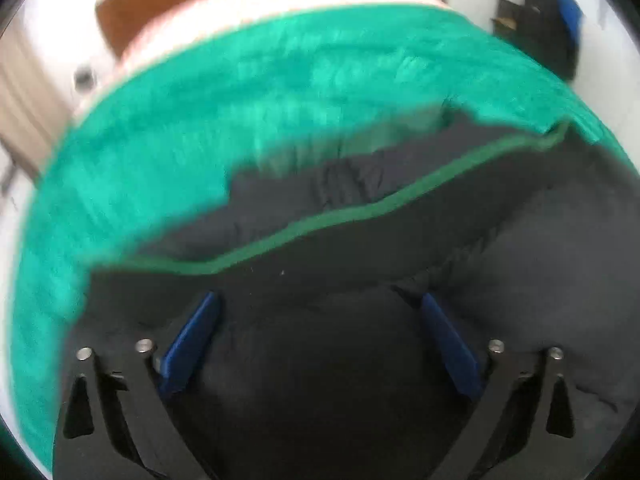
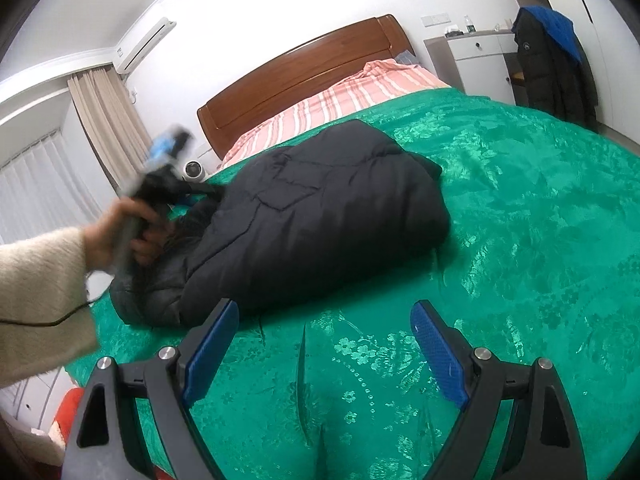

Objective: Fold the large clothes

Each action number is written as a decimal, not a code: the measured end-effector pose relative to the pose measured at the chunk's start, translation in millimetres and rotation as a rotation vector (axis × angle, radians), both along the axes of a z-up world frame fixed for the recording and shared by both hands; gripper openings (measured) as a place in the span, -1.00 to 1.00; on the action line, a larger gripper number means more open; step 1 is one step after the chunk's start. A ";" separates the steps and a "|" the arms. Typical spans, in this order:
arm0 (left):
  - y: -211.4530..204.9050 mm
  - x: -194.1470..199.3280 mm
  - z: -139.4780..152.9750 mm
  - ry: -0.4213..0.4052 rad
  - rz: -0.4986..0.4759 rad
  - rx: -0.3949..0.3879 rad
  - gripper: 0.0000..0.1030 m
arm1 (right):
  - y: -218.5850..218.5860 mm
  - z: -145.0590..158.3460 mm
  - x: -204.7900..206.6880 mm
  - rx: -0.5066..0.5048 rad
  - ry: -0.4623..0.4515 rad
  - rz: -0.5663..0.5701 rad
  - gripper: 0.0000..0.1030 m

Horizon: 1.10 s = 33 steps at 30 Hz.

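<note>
Right wrist view: black jacket (image 2: 316, 216) bundled mid-bed on green cover (image 2: 520, 240); right tool (image 2: 324, 344) wide, empty, near side. Left tool (image 1: 316, 340) wide over dark fabric, nothing pinched; left hand (image 2: 120, 236) at jacket's left end. Advice: pinch one layer at the edge, lift evenly, keep fold square
</note>
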<state>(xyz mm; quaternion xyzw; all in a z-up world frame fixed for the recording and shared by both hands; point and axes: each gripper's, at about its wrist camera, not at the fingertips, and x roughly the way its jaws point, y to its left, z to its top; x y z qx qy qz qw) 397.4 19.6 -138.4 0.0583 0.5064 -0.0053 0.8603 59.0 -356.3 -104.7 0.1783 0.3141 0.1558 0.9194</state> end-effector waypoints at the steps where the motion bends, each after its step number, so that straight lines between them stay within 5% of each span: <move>1: -0.1 -2.3 -3.5 -0.018 0.008 -0.003 0.99 | -1.5 -0.8 0.6 0.003 0.006 -0.001 0.69; 6: -17.2 0.6 17.2 -0.007 -0.052 0.046 0.89 | -7.1 -4.9 3.6 0.031 0.026 -0.001 0.69; 11: -0.8 21.9 50.5 -0.058 -0.003 -0.081 0.90 | -10.4 -9.4 7.8 0.063 0.050 0.001 0.69; 16: 7.5 63.8 -6.2 0.094 0.088 -0.029 0.99 | -11.0 -13.9 10.7 0.064 0.074 0.000 0.69; 22: 8.0 60.8 -8.6 0.065 0.092 -0.036 0.94 | -12.8 -17.4 14.1 0.064 0.097 -0.001 0.69; 29: 3.8 -37.8 54.5 -0.054 -0.086 -0.127 0.87 | -10.4 -12.6 10.8 0.055 0.080 0.003 0.69; 33: -10.5 -112.8 47.9 -0.085 -0.197 -0.106 0.89 | -5.7 -13.0 10.4 0.050 0.085 0.009 0.69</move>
